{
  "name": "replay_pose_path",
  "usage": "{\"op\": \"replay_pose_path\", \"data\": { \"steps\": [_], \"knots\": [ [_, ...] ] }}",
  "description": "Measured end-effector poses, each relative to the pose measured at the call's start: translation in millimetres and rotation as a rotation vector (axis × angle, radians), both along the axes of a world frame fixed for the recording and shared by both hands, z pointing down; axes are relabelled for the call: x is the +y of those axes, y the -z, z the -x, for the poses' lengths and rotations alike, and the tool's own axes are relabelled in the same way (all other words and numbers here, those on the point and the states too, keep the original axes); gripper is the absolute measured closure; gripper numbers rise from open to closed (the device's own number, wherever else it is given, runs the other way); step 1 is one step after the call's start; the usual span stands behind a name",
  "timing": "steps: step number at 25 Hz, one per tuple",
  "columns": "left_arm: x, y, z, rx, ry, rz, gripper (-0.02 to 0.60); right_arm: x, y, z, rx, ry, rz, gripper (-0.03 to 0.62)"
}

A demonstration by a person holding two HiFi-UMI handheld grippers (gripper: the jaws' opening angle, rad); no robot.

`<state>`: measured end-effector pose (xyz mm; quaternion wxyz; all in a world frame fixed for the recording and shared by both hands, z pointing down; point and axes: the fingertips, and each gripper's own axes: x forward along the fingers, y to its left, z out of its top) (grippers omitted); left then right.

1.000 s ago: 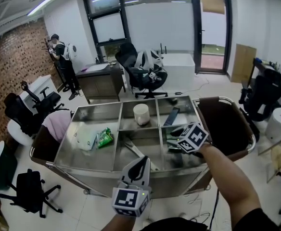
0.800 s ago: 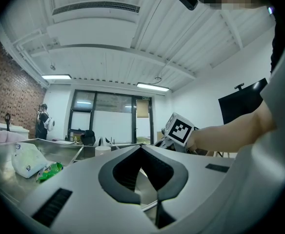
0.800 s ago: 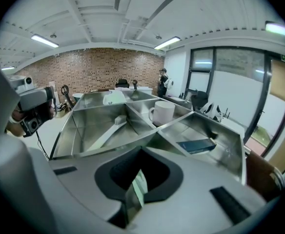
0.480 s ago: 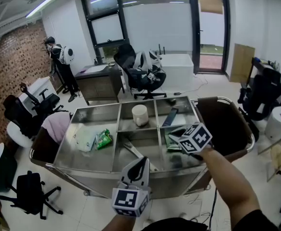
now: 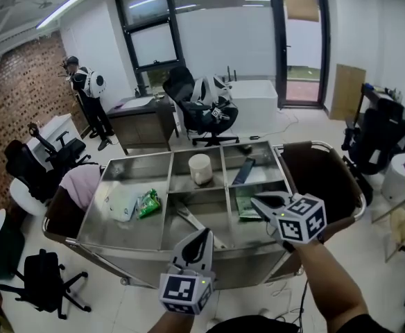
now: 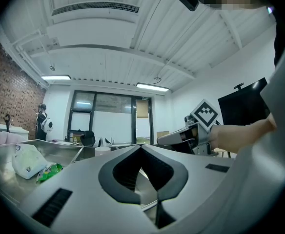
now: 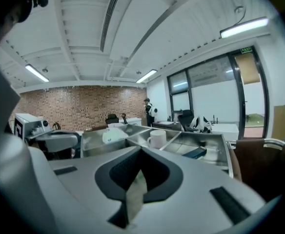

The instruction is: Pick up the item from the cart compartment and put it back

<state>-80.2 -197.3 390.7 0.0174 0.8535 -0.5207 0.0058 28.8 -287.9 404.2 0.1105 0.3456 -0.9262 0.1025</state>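
The steel cart [image 5: 130,245] has several compartments. My right gripper [image 5: 256,200] hangs above the front right compartment, shut on a flat green packet [image 5: 245,205] that dangles from its tips. In the right gripper view a pale green strip of the packet [image 7: 134,199] shows pinched between the jaws of that gripper [image 7: 141,151]. My left gripper [image 5: 204,232] rests level at the cart's near edge, jaws together and nothing in them; its own view shows the tips [image 6: 141,146] meeting.
A white cup [image 5: 201,168] and a dark flat item [image 5: 244,171] sit in the far compartments. A green snack bag [image 5: 148,202] and a white pouch [image 5: 119,201] lie in the left one. A metal tool [image 5: 192,220] lies in the middle. Office chairs and a person stand beyond.
My right gripper closed down in the front right compartment, then rose and drew back toward me with the green packet in its jaws. The left gripper stayed put.
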Motion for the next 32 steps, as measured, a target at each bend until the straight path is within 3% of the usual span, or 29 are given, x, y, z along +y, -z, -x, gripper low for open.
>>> {"op": "replay_pose_path", "data": {
  "steps": [4, 15, 21, 27, 32],
  "knots": [
    [-0.6, 1.8, 0.1, 0.0, -0.006, -0.007, 0.583, 24.8, 20.7, -12.1, -0.094, -0.03, -0.055, 0.574],
    [-0.5, 5.0, -3.7, -0.011, -0.004, -0.019, 0.583, 73.4, 45.1, -41.8, -0.198, -0.085, -0.134, 0.574],
    [2.5, 6.4, -3.7, -0.005, -0.003, -0.01, 0.583, 94.8, 45.9, -61.9, -0.225, -0.134, -0.184, 0.574],
    [2.0, 0.2, 1.3, -0.021, 0.005, -0.019, 0.583, 100.5, 22.0, -84.3, -0.225, -0.195, -0.151, 0.574],
    [1.7, -0.5, -1.5, -0.029, 0.003, -0.024, 0.583, 99.8, 17.5, -81.0, -0.209, -0.192, -0.144, 0.574]
  ]
}}
